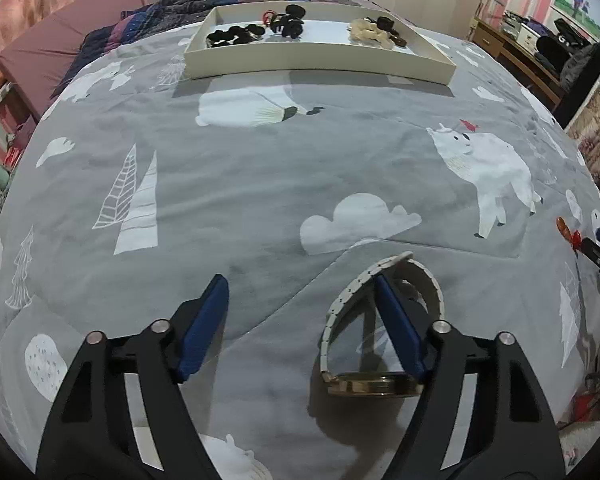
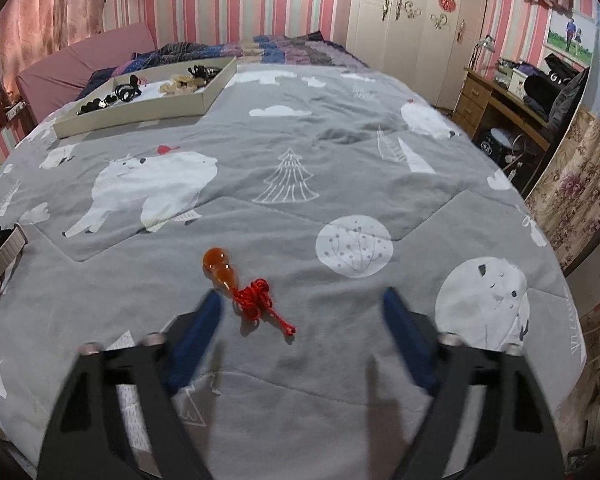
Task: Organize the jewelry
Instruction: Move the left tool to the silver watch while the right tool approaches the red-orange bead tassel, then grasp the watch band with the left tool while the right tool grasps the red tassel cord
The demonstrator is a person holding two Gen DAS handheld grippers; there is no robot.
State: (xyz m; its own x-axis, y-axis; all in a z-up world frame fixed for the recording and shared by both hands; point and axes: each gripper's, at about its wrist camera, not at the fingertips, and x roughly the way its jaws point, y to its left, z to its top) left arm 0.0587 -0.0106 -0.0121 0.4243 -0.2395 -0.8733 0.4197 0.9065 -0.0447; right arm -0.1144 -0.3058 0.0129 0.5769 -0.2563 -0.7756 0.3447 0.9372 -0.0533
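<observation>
The bed [image 1: 260, 184] carries the tray [image 1: 320, 62] at twelve o'clock, well apart from both grippers. The watch [image 1: 380, 320] stands looped over the left gripper [image 1: 300, 308]'s right finger, jaws wide, gripping nothing. The right gripper [image 2: 300, 312] (blurred) also gapes; the pendant [image 2: 224, 270] lies at eleven o'clock beside its left finger, long axis running toward five, cord [image 2: 260, 300] nearer.
</observation>
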